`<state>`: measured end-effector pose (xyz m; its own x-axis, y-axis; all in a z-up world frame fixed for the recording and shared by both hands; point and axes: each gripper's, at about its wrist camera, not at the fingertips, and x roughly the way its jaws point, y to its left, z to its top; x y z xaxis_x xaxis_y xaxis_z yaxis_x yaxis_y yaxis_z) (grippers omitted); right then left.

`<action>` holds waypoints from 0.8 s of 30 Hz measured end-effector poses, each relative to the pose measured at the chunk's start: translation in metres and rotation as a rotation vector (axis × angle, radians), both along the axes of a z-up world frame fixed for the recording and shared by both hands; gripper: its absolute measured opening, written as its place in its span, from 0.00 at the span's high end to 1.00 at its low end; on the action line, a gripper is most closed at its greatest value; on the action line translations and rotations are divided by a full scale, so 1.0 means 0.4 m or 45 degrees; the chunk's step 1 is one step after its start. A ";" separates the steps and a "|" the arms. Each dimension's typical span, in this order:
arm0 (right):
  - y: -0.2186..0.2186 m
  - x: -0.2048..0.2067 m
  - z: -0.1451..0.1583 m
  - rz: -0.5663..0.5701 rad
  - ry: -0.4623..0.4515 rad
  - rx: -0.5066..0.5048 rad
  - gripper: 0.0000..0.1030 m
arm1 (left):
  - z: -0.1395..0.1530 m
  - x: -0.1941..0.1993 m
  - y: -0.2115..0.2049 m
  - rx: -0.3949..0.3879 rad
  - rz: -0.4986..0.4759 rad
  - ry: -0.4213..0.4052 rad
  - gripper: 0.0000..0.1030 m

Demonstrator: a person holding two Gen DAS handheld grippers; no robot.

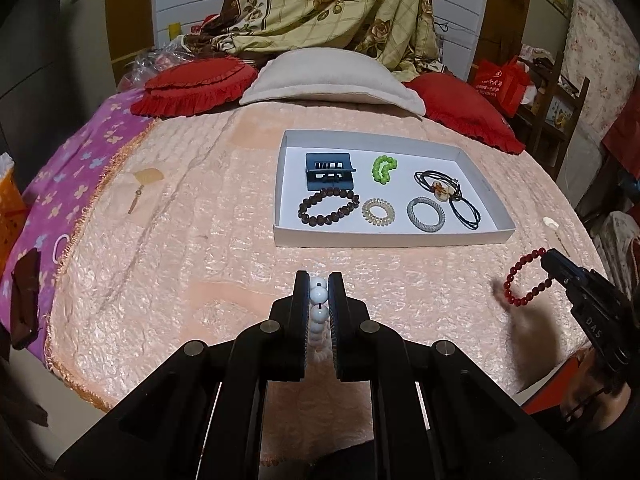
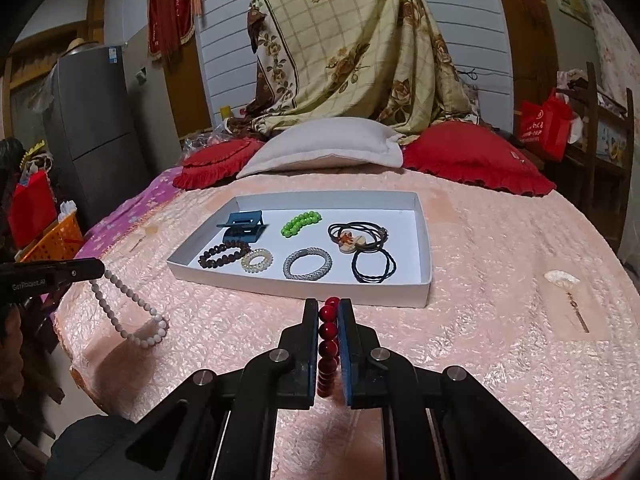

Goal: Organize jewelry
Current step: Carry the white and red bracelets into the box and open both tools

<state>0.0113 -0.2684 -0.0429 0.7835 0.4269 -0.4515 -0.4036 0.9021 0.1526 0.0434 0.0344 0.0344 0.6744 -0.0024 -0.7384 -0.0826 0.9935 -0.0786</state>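
My left gripper (image 1: pixel 319 280) is shut on a white bead necklace (image 1: pixel 318 294), held above the pink bedspread in front of the white tray (image 1: pixel 384 239); the necklace hangs in a loop in the right wrist view (image 2: pixel 132 312). My right gripper (image 2: pixel 329 303) is shut on a red bead bracelet (image 2: pixel 328 332), also before the tray (image 2: pixel 304 290); it shows at the right in the left wrist view (image 1: pixel 524 284). The tray holds a blue hair claw (image 1: pixel 329 170), green beads (image 1: pixel 384 169), a brown bracelet (image 1: pixel 328 210), a clear coil tie (image 1: pixel 378 211), a silver bracelet (image 1: pixel 426 214) and black cords (image 1: pixel 448 190).
A small hairpin (image 1: pixel 138 196) lies on the bedspread left of the tray and a shell hairpin (image 2: pixel 564 284) lies to its right. A white pillow (image 1: pixel 332 78) and red cushions (image 1: pixel 200 86) lie behind the tray. The bed edge is near, at the bottom.
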 end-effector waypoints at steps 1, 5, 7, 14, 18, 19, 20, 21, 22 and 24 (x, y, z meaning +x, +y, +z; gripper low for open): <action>0.000 0.001 0.000 0.000 -0.001 0.000 0.92 | -0.003 0.002 0.001 -0.001 0.002 0.002 0.93; -0.001 0.001 0.002 -0.002 -0.008 0.004 0.92 | -0.014 0.009 0.001 -0.005 0.004 0.012 0.93; -0.003 0.001 0.006 -0.006 -0.011 0.013 0.92 | -0.016 0.013 0.002 -0.011 0.001 0.017 0.93; -0.012 0.049 0.043 0.021 0.002 0.099 0.92 | 0.021 0.055 0.014 -0.051 -0.039 -0.031 0.93; -0.008 0.101 0.084 0.041 -0.020 0.127 0.92 | 0.051 0.097 0.011 -0.077 -0.076 -0.054 0.93; -0.007 0.115 0.094 0.048 -0.025 0.138 0.92 | 0.057 0.104 0.009 -0.070 -0.081 -0.059 0.93; -0.006 0.130 0.104 0.044 -0.035 0.141 0.92 | 0.067 0.115 0.003 -0.063 -0.092 -0.068 0.93; -0.003 0.153 0.115 0.042 -0.039 0.152 0.92 | 0.075 0.123 -0.002 -0.060 -0.098 -0.074 0.93; -0.003 0.166 0.121 0.041 -0.040 0.162 0.92 | 0.087 0.134 -0.008 -0.060 -0.107 -0.082 0.93; -0.003 0.203 0.134 0.034 -0.047 0.183 0.92 | 0.108 0.153 -0.020 -0.067 -0.126 -0.095 0.93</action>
